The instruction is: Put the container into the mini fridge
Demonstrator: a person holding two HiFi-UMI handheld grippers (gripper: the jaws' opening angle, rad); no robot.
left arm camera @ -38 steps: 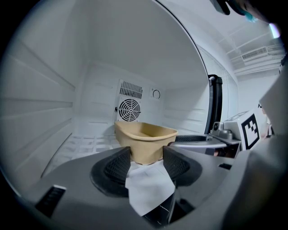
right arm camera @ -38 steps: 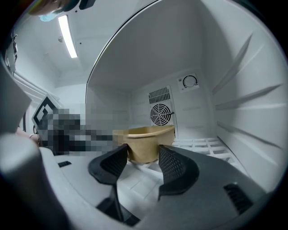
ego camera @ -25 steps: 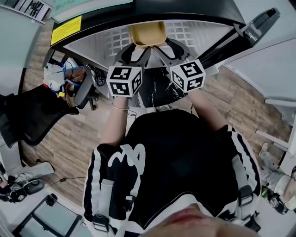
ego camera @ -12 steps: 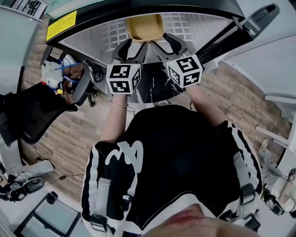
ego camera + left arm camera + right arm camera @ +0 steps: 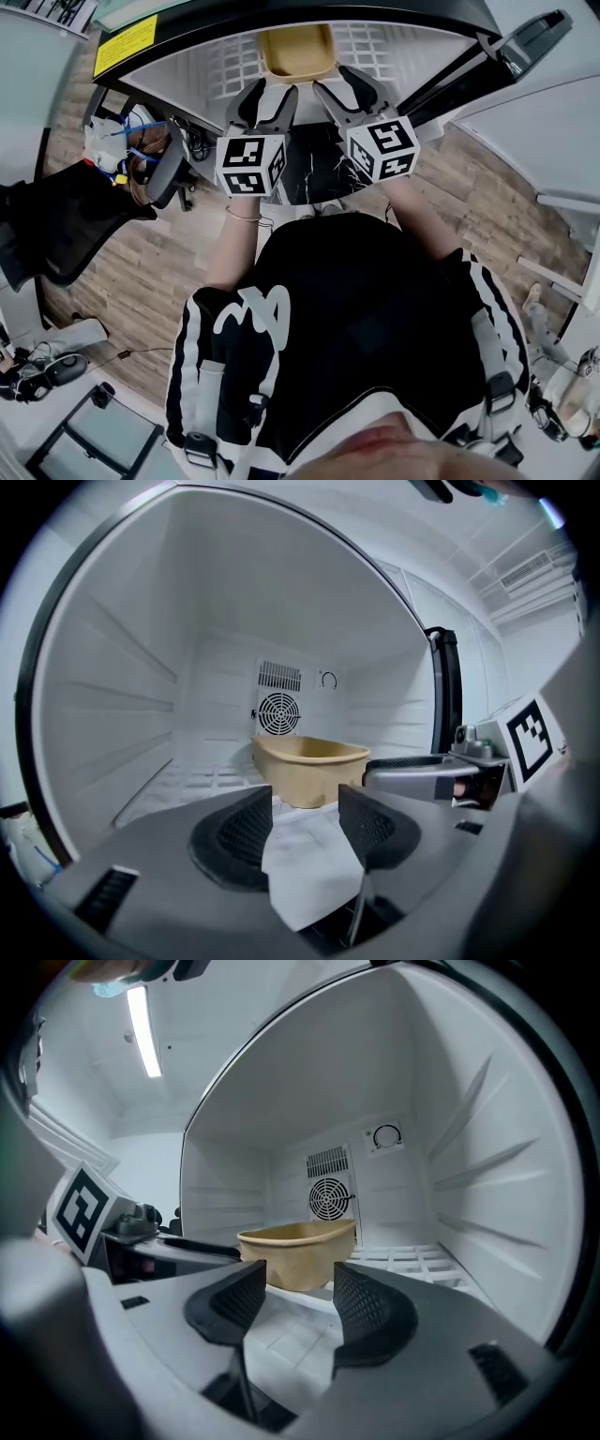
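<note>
tan container point(image 5: 296, 52) sits on the white wire shelf point(image 5: 412, 1260) inside the mini fridge point(image 5: 122, 667), at the top centre of the head view. just below it in that frame, the left gripper point(image 5: 305, 803) and right gripper point(image 5: 298, 1279) both stand released, jaws spread, nothing between them.

Container point(image 5: 296, 52): plain tan.
Mini fridge point(image 5: 202, 80): white inside with a white grid shelf, black outer frame, yellow label point(image 5: 125, 45).
Your left gripper point(image 5: 269, 94) and right gripper point(image 5: 343, 89): grey and black, cubes patterned in black-and-white squares.
Floor point(image 5: 141, 272): brown wood grain.
Your top point(image 5: 375, 319): black, white stripes.
</note>
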